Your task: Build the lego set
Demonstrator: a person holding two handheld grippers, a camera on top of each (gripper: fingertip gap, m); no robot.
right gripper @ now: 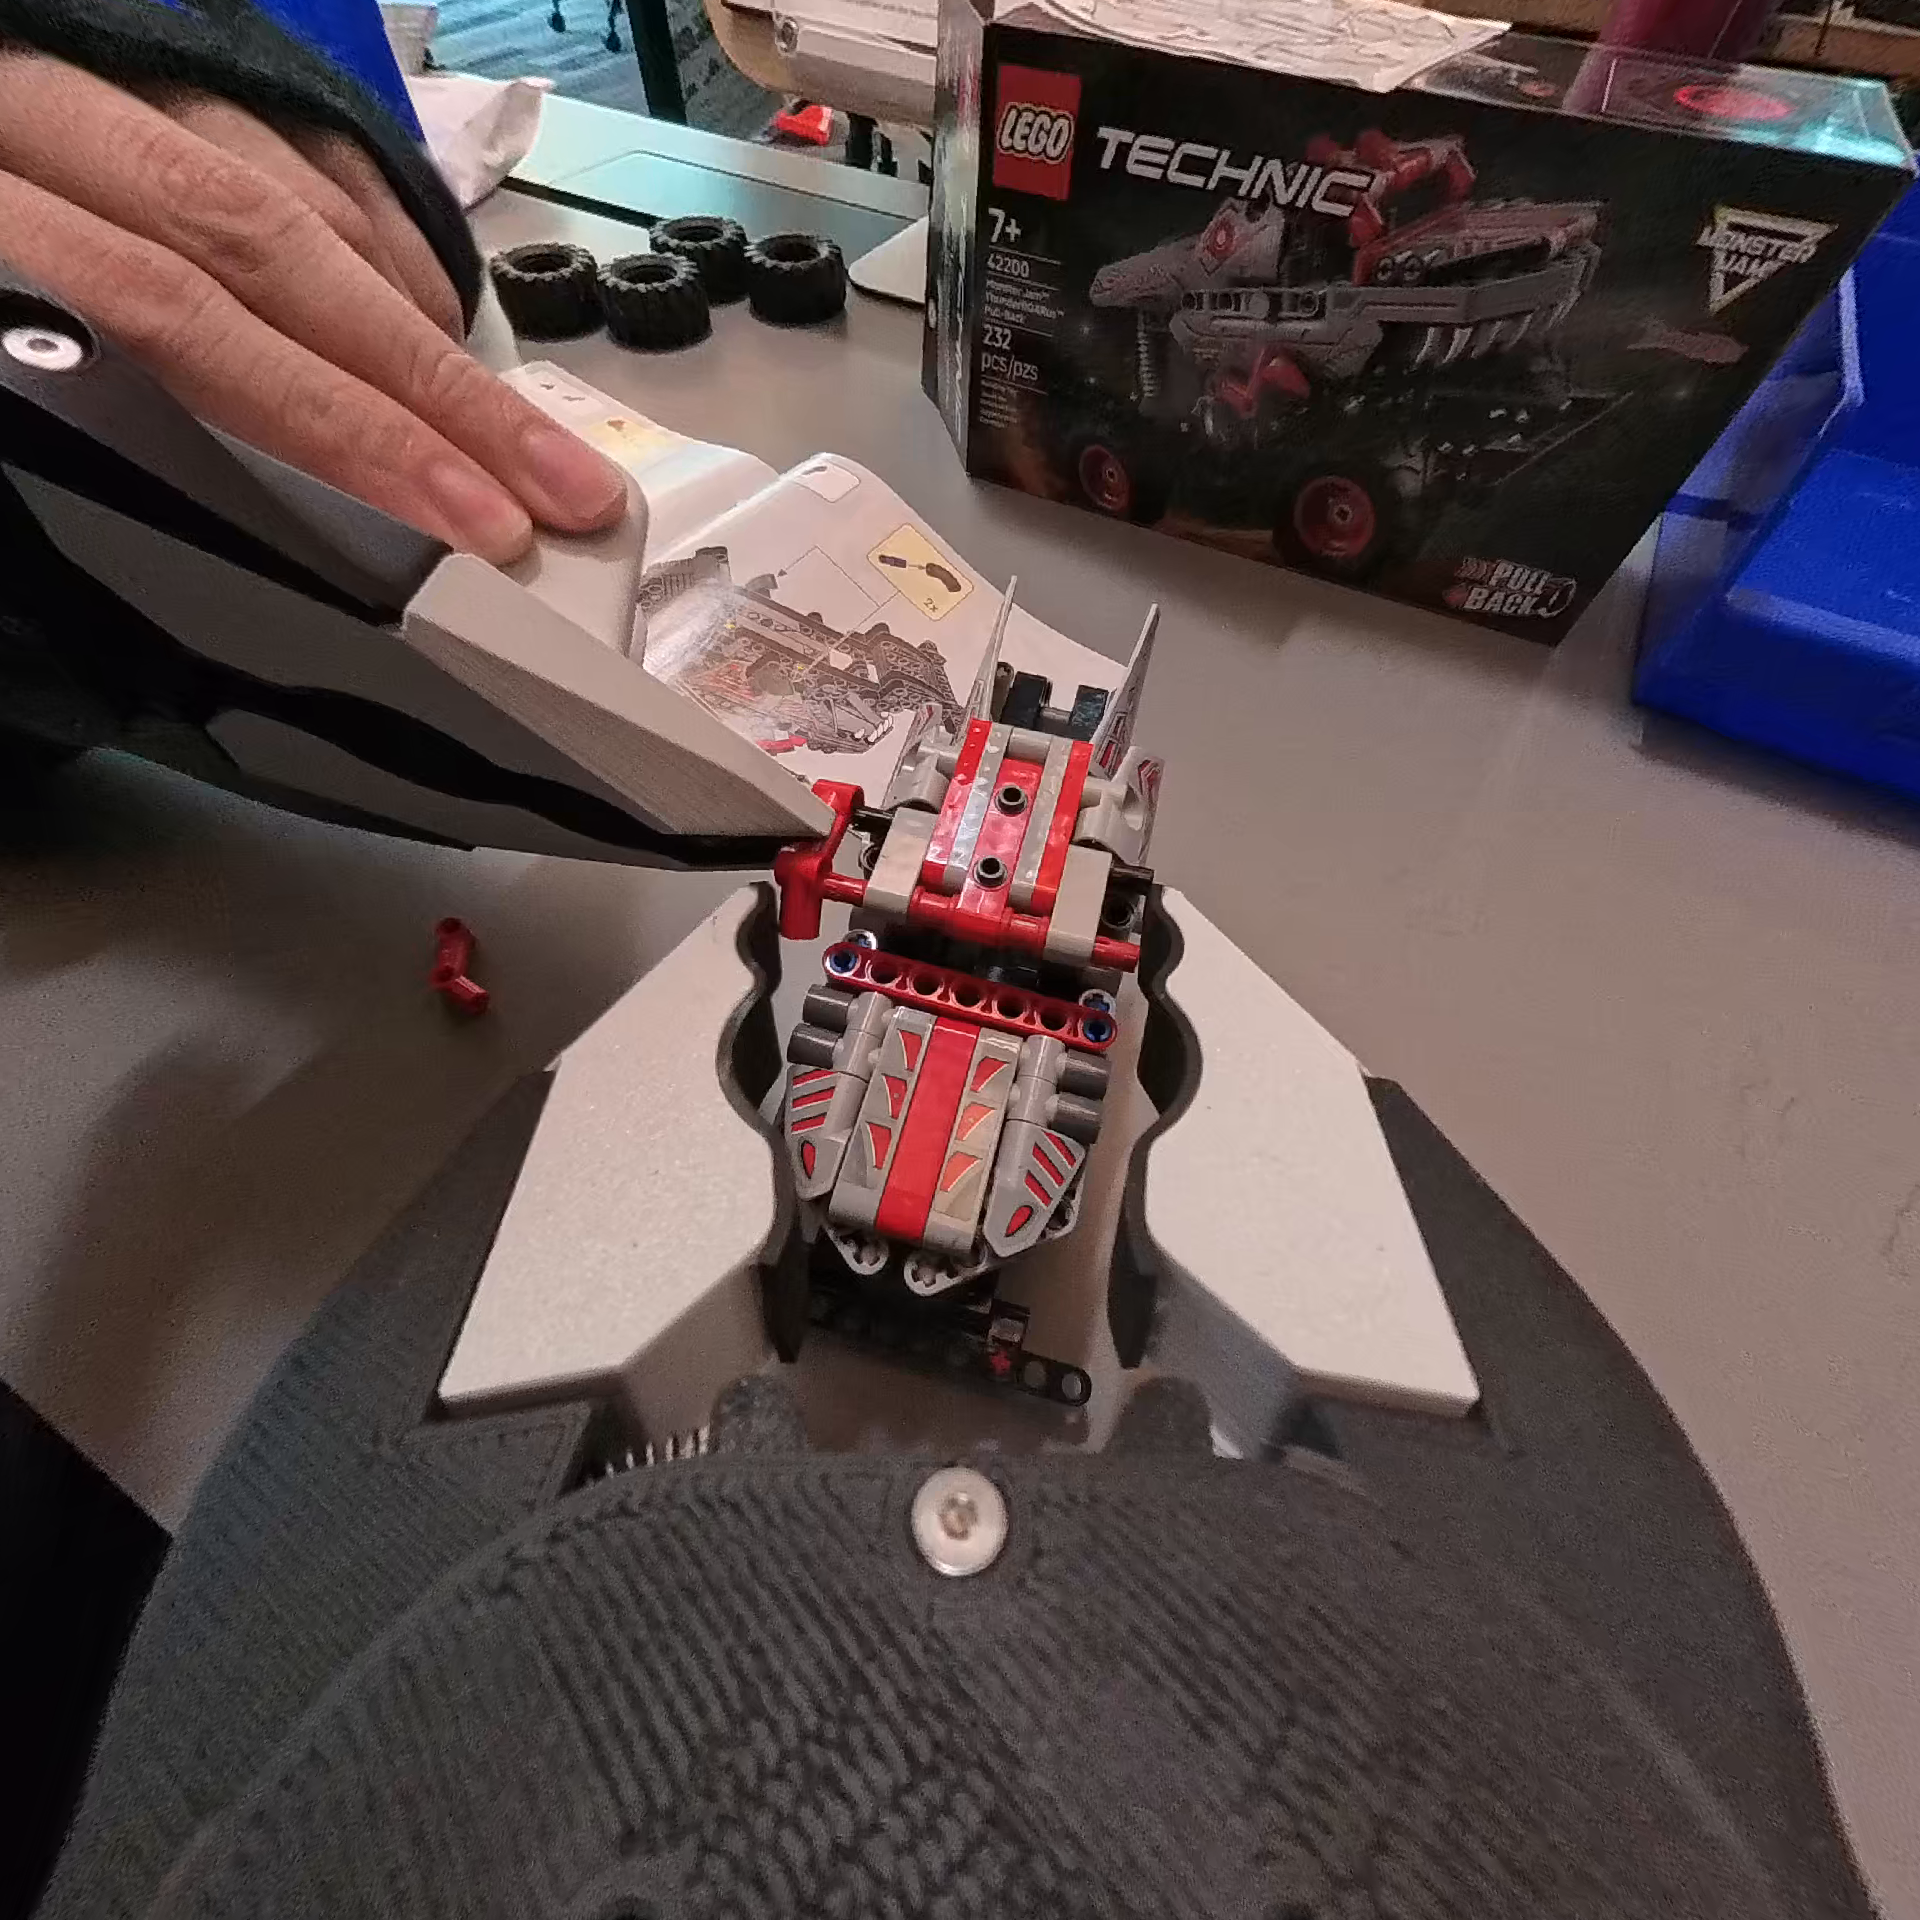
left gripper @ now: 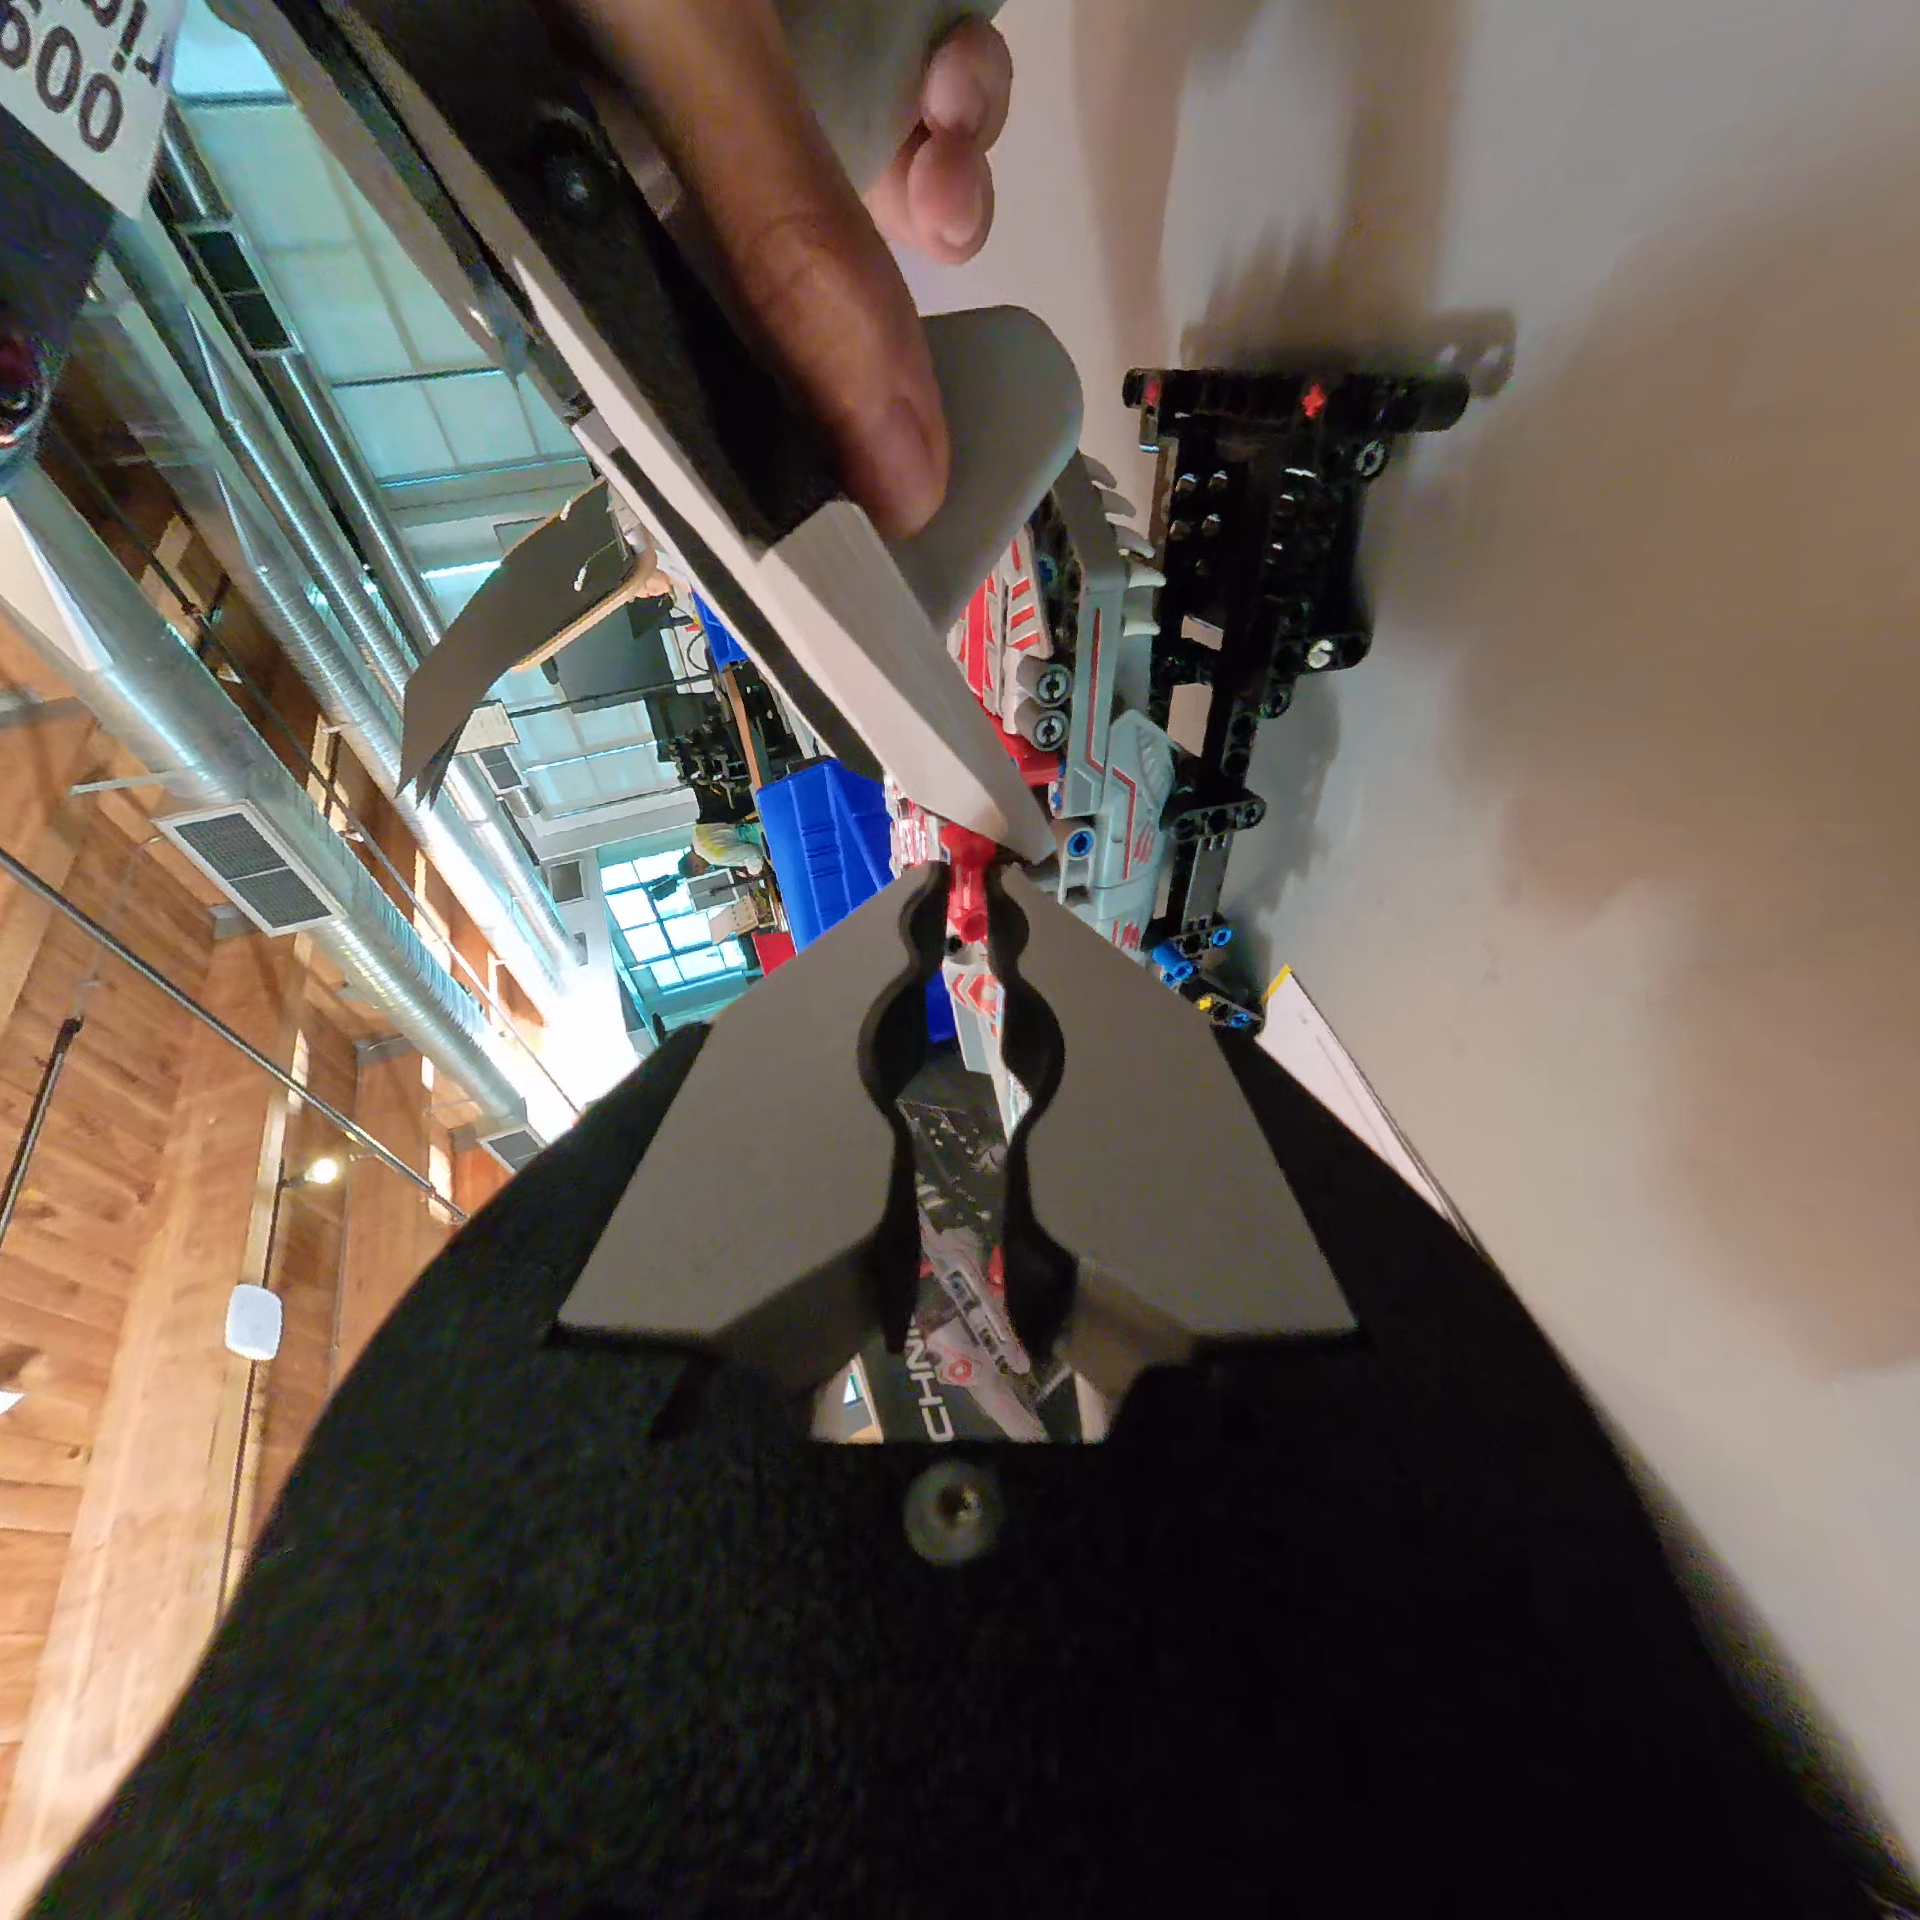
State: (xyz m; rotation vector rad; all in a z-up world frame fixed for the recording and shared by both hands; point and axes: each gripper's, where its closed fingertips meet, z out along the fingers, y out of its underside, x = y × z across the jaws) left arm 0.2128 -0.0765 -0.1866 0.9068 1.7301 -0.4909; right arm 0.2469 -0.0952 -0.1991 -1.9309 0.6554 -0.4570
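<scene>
The grey-and-red Lego truck model (right gripper: 956, 1060) stands on the grey table (right gripper: 1455, 935) between my right gripper's fingers. My right gripper (right gripper: 956, 935) is shut on the model's sides. My left gripper (left gripper: 968, 883) is shut on a small red connector (left gripper: 966, 883) and holds it against the model's left side, on a red axle end (right gripper: 821, 873). The left gripper also shows in the right wrist view (right gripper: 800, 831), coming in from the left under a person's hand (right gripper: 343, 343). The model's black chassis (left gripper: 1268, 582) shows in the left wrist view.
A second red connector (right gripper: 457, 966) lies loose on the table at the left. The open instruction booklet (right gripper: 821, 582) lies behind the model. Several black tyres (right gripper: 665, 275) sit at the back left, the set's box (right gripper: 1351, 312) at the back, and a blue bin (right gripper: 1787, 582) at the right.
</scene>
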